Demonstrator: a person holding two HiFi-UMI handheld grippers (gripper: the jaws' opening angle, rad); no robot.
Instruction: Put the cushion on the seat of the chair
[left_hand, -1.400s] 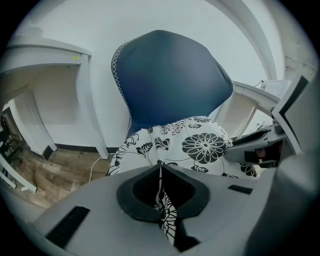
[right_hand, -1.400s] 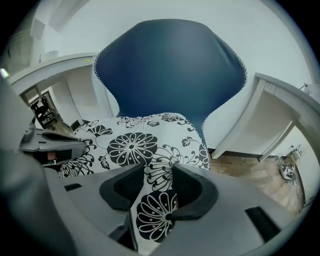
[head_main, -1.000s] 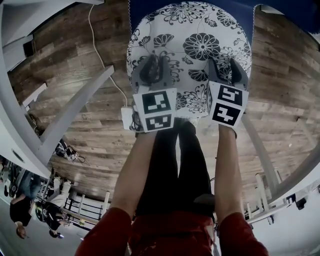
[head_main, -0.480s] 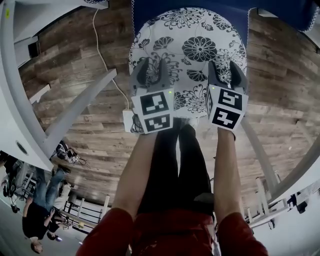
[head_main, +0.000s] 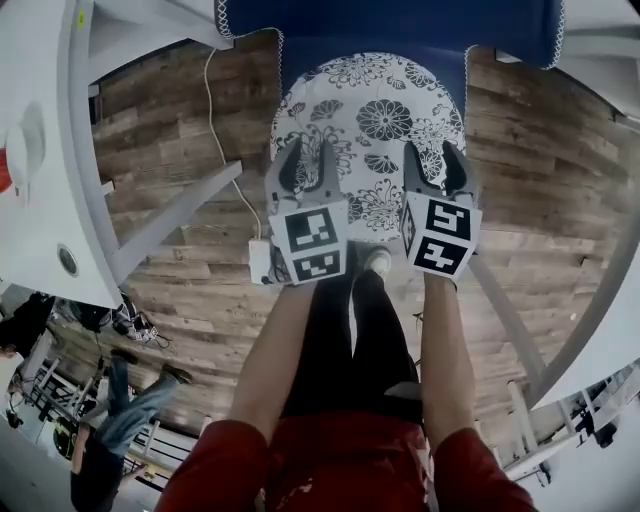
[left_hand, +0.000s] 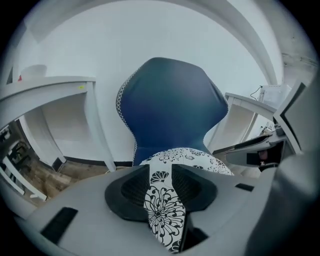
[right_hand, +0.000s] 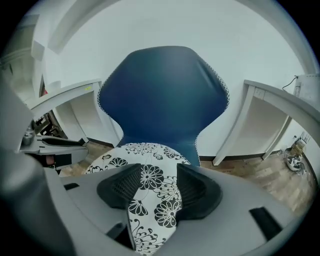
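Observation:
A round white cushion with black flower print lies flat in front of the dark blue chair, over its seat area. My left gripper is shut on the cushion's near left edge, and the fabric is pinched between its dark pads. My right gripper is shut on the near right edge, with printed cloth between its pads. The chair's blue backrest rises upright just behind the cushion; the same backrest fills the right gripper view above the cushion.
White desks flank the chair: one at the left and one at the right, with slanted white legs. A white cable and power block lie on the wooden floor. The holder's legs stand below the grippers.
Both grippers have carried the cushion forward toward the chair and levelled it out; the backrest now stands more upright behind it. Both grips on the cushion's edge are unchanged.

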